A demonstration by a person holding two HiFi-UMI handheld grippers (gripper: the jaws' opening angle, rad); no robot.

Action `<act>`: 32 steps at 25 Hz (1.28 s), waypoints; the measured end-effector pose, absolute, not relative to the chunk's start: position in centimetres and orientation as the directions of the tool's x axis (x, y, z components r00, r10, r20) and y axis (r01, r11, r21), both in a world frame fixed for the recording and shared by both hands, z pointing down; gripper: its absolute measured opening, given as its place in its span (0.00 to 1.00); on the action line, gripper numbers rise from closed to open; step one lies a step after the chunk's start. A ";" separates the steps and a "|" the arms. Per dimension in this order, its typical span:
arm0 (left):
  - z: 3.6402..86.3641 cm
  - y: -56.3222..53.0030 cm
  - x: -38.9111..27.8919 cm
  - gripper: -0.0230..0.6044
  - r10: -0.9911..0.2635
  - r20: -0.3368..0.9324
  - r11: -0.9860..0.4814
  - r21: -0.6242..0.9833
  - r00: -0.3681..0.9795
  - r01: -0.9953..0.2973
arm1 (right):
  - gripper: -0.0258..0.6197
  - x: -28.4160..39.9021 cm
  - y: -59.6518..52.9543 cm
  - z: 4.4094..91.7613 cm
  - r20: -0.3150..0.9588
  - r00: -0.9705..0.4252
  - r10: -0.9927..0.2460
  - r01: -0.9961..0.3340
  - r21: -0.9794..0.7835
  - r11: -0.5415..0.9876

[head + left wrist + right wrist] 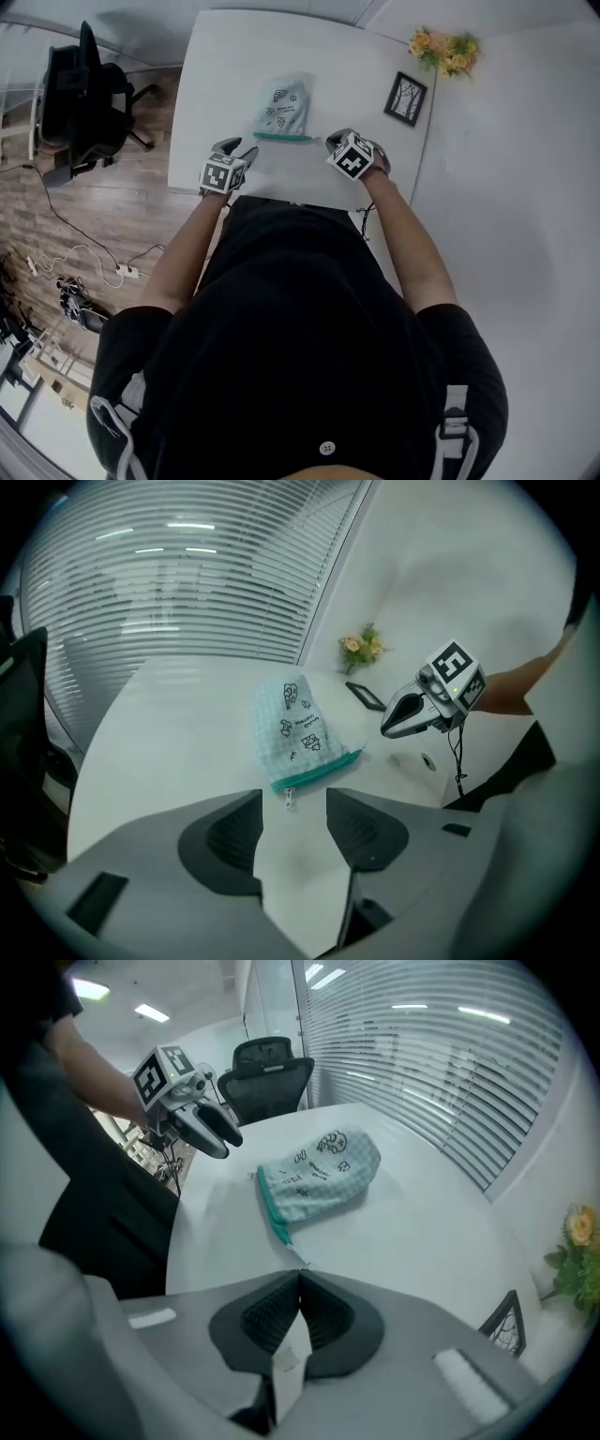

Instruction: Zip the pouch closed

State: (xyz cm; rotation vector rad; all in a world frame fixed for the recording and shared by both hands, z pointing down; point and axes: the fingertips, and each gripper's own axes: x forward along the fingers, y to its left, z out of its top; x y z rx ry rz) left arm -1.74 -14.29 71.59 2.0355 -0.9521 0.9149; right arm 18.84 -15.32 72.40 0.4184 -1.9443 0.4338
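Note:
A pale green checked pouch (281, 108) (295, 728) (319, 1180) lies flat on the white table (225, 56), its teal zipper edge (286, 138) facing me. My left gripper (239, 148) (293, 822) stands open just off the zipper's left end. The small zipper pull (289, 797) lies on the table just beyond its jaws, untouched. At the zipper's right end my right gripper (335, 141) (299, 1279) is shut. The pouch's thin end tab (292, 1252) runs right into its closed tips.
A small black picture frame (405, 98) and a bunch of yellow flowers (445, 49) stand at the table's far right. A black office chair (84, 94) is left of the table, with cables (84, 262) on the wooden floor.

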 end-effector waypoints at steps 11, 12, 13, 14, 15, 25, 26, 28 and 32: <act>55.7 -18.0 0.2 0.38 -0.594 0.497 -0.613 0.232 0.633 -0.756 | 0.06 13.1 -18.0 56.8 0.577 -0.744 -0.338 -0.484 -0.115 0.867; 54.2 -18.3 0.8 0.36 -0.604 0.463 -0.634 0.213 0.648 -0.743 | 0.06 12.7 -18.2 55.3 0.542 -0.762 -0.353 -0.486 -0.119 0.866; 52.6 -18.6 1.4 0.36 -0.614 0.428 -0.655 0.194 0.664 -0.731 | 0.06 12.4 -18.4 53.9 0.508 -0.779 -0.367 -0.487 -0.123 0.865; 51.0 -18.9 2.0 0.34 -0.623 0.390 -0.671 0.179 0.678 -0.719 | 0.06 12.1 -18.6 52.5 0.476 -0.793 -0.380 -0.489 -0.125 0.864; 49.4 -19.1 2.6 0.32 -0.629 0.354 -0.685 0.167 0.692 -0.709 | 0.06 11.9 -18.8 51.2 0.445 -0.805 -0.393 -0.490 -0.126 0.863; 39.9 -20.3 6.3 0.11 -0.620 0.162 -0.754 0.144 0.767 -0.640 | 0.06 11.4 -20.4 39.9 0.221 -0.842 -0.493 -0.520 -0.081 0.851; 39.3 -20.3 6.5 0.08 -0.619 0.152 -0.758 0.139 0.770 -0.637 | 0.06 11.5 -20.5 39.1 0.202 -0.842 -0.501 -0.524 -0.079 0.848; 38.3 -20.4 6.9 0.05 -0.618 0.138 -0.764 0.125 0.774 -0.632 | 0.06 11.7 -20.6 37.5 0.160 -0.840 -0.518 -0.534 -0.081 0.842; 37.0 -20.5 7.7 0.05 -0.594 0.122 -0.787 0.118 0.795 -0.606 | 0.06 12.3 -20.7 35.8 0.115 -0.827 -0.550 -0.559 -0.070 0.826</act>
